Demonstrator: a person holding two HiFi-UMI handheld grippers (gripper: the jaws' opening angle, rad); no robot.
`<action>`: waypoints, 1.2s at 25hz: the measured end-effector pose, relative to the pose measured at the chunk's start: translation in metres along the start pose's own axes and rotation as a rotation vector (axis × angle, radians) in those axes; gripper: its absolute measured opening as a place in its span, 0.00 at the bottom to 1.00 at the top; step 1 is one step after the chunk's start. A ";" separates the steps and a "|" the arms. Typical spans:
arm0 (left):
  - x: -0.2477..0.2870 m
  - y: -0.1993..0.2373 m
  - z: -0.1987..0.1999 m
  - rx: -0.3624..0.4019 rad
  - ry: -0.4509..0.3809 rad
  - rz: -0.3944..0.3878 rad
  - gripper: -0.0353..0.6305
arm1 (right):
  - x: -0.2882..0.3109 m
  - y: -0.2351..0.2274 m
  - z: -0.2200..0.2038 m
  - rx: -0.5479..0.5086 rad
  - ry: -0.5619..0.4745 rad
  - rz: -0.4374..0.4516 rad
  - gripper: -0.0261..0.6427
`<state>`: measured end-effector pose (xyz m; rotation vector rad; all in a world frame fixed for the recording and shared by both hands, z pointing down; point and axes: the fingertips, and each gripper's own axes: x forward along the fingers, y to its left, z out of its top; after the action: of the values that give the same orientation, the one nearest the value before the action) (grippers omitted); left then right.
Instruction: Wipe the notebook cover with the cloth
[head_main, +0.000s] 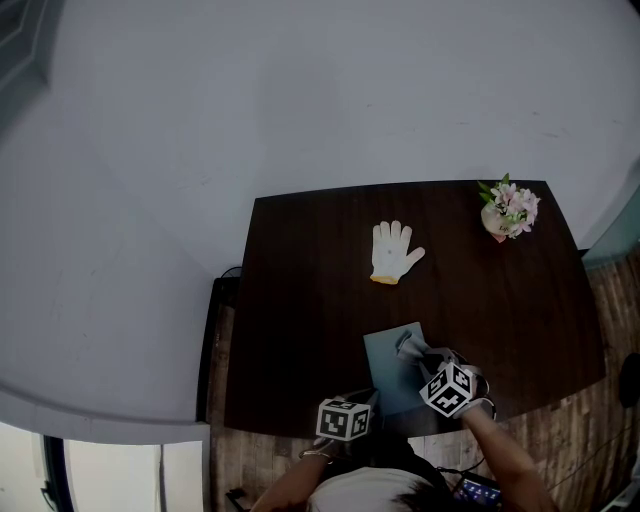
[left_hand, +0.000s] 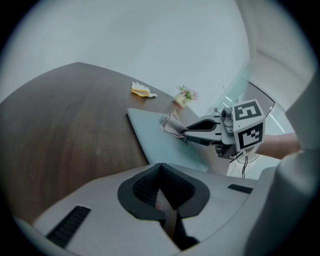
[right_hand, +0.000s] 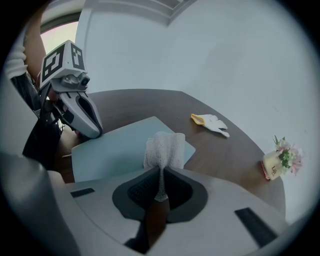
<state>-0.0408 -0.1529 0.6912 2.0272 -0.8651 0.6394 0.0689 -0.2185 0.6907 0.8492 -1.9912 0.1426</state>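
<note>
A pale blue-grey notebook (head_main: 385, 362) lies flat at the near edge of the dark table (head_main: 300, 300). My right gripper (head_main: 410, 350) is shut on a small whitish cloth (head_main: 406, 344), which rests on the notebook cover (right_hand: 117, 147). The cloth (right_hand: 163, 146) sticks out past the closed jaws of the right gripper (right_hand: 161, 172). My left gripper (head_main: 370, 397) sits at the notebook's near left edge, jaws together with nothing seen between them. Its tip (right_hand: 94, 131) touches that edge. From the left gripper (left_hand: 160, 166) view, the cloth (left_hand: 171, 124) is bunched on the notebook (left_hand: 160, 145) in front of the right gripper (left_hand: 185, 133).
A white work glove (head_main: 394, 252) with a yellow cuff lies flat mid-table. A small pot of pink flowers (head_main: 509, 212) stands at the far right corner. Wooden floor (head_main: 560, 440) shows past the table's near edge, and a pale wall rises behind the table.
</note>
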 end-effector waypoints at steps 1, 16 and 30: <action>0.000 0.000 0.000 0.001 0.000 0.001 0.07 | -0.001 -0.002 -0.002 0.004 0.002 -0.003 0.09; 0.000 -0.002 -0.001 0.001 -0.013 0.019 0.07 | -0.016 -0.021 -0.034 0.132 0.045 -0.077 0.09; -0.003 -0.006 -0.003 0.065 -0.026 0.049 0.07 | -0.052 -0.025 -0.008 0.351 -0.164 -0.101 0.09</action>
<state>-0.0381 -0.1471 0.6880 2.0821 -0.9219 0.6779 0.1068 -0.2075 0.6483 1.2168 -2.1028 0.3836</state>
